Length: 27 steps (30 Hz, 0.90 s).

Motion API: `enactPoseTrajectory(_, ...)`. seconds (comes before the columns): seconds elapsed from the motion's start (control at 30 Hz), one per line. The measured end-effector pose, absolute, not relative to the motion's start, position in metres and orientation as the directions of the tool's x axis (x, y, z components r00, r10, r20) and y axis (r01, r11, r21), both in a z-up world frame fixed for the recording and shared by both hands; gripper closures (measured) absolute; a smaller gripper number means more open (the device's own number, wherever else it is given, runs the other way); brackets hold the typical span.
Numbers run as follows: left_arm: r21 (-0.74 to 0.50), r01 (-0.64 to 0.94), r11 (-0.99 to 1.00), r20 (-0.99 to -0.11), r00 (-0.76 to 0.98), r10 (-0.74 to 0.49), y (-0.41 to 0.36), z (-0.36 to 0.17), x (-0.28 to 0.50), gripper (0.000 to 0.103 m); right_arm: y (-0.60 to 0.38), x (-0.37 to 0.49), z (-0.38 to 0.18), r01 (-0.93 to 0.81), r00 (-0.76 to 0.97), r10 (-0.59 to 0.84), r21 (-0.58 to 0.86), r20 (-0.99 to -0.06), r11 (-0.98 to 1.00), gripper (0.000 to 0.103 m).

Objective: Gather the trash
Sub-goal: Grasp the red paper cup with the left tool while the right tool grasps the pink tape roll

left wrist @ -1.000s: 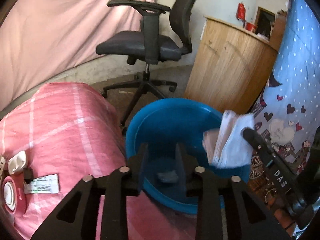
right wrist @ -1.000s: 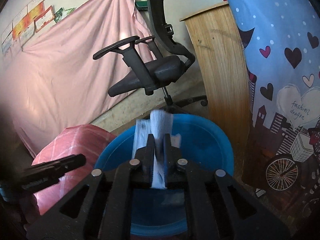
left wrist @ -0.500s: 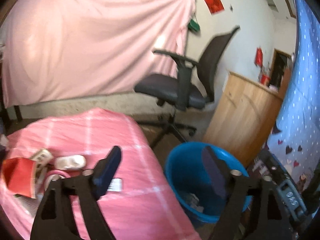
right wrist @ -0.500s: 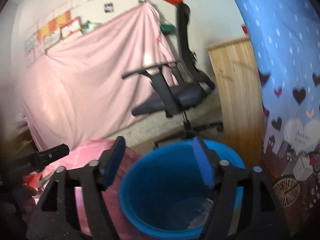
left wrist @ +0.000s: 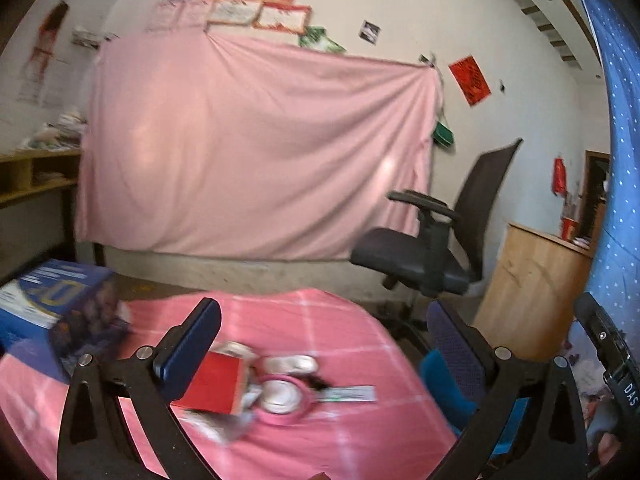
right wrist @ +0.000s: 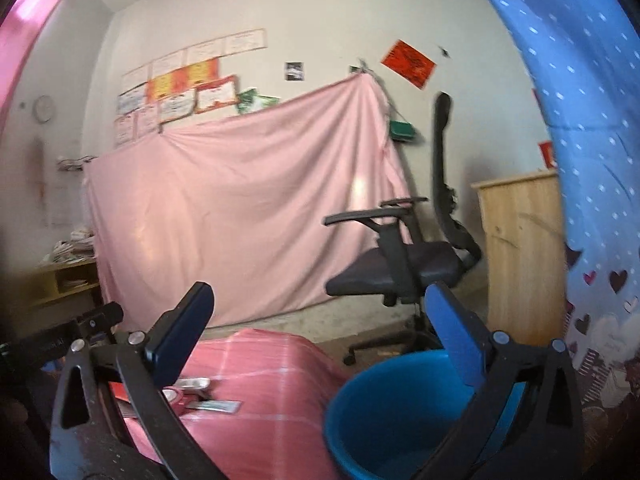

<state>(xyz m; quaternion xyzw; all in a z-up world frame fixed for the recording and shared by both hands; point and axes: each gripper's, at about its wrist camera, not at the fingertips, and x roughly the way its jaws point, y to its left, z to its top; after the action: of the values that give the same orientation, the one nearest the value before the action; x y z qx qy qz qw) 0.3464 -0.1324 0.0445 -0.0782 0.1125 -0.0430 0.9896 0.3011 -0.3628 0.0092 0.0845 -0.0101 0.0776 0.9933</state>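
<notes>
Now both jaws just opened, empty: left gripper (left wrist: 322,330), right gripper (right wrist: 318,322). Risk: blurred clutter near red box (left wrist: 212,382) causes a mis-grab.

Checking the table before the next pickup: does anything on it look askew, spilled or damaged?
Nothing looks spilled or broken, though the view is blurred. On the pink tablecloth a loose cluster of litter waits: a red carton, a pink round lid, a white strip. The blue bucket stands upright beside the table.
</notes>
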Motion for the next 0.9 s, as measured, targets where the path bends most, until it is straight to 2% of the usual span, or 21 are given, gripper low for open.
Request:
enactPoseTrajectory(0.2,-0.123,-0.023,0.992,-0.155,0.988,0.003,-0.094,0.039,0.316,0.002,-0.321,0.297,0.014,-0.232,0.972,0.225,0.104,0.072,0.967,0.0)
enactPoseTrajectory(0.43,-0.1,-0.094,0.991,-0.146,0.986,0.079,-0.061,0.018,0.297,0.002,-0.276,0.307,0.004,-0.311,0.95,0.311,0.036,0.017,0.95,0.0)
enactPoseTrajectory(0.6,-0.085,-0.118,0.989,-0.206,0.974,0.098,-0.044,-0.002,0.302,0.002,-0.252,0.329,-0.01,-0.355,0.93,0.355,0.019,-0.094,0.935,0.0)
enactPoseTrajectory(0.9,-0.102,-0.092,0.99,-0.352,0.935,0.051,-0.026,-0.032,0.336,0.003,-0.223,0.368,-0.041,-0.403,0.876,0.388,0.008,-0.288,0.915,0.0)
